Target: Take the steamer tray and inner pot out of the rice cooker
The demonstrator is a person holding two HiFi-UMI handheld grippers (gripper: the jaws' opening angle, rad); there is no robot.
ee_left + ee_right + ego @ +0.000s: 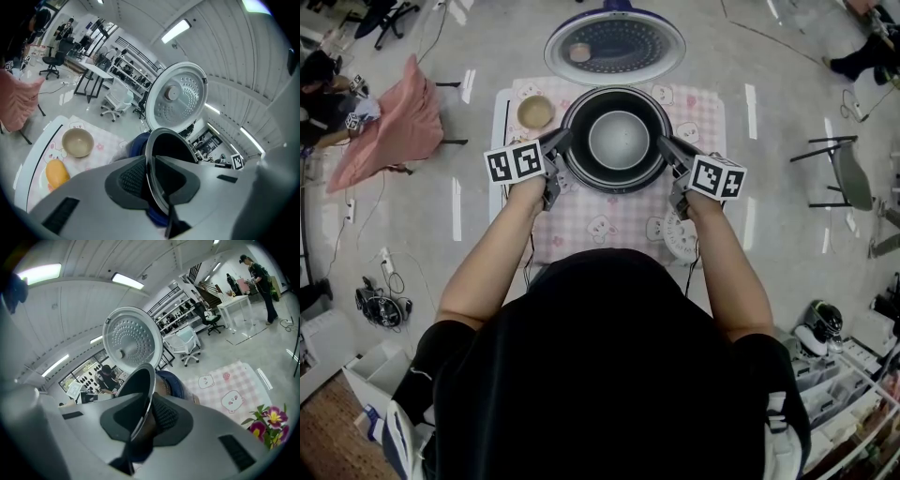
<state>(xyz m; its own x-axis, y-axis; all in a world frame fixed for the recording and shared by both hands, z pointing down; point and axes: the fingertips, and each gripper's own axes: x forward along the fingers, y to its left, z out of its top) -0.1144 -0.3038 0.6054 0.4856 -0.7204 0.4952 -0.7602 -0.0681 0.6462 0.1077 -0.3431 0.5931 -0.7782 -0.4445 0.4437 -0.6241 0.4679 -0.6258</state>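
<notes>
The dark round inner pot [619, 141] sits in the blue rice cooker [138, 143], whose lid [615, 44] stands open behind it. My left gripper [561, 155] is shut on the pot's left rim; in the left gripper view the thin rim [151, 159] runs between the pads. My right gripper [670, 159] is shut on the right rim, and the right gripper view shows that edge [143, 394] pinched between its pads. A white slotted steamer tray [680, 236] lies on the cloth beside my right wrist.
The cooker stands on a pink checked cloth [619, 220] over a small table. A tan bowl [535, 112] sits at the back left, an orange object [57, 173] near it. Flowers [269, 420] are at the right. A chair draped in pink [389, 127] stands left.
</notes>
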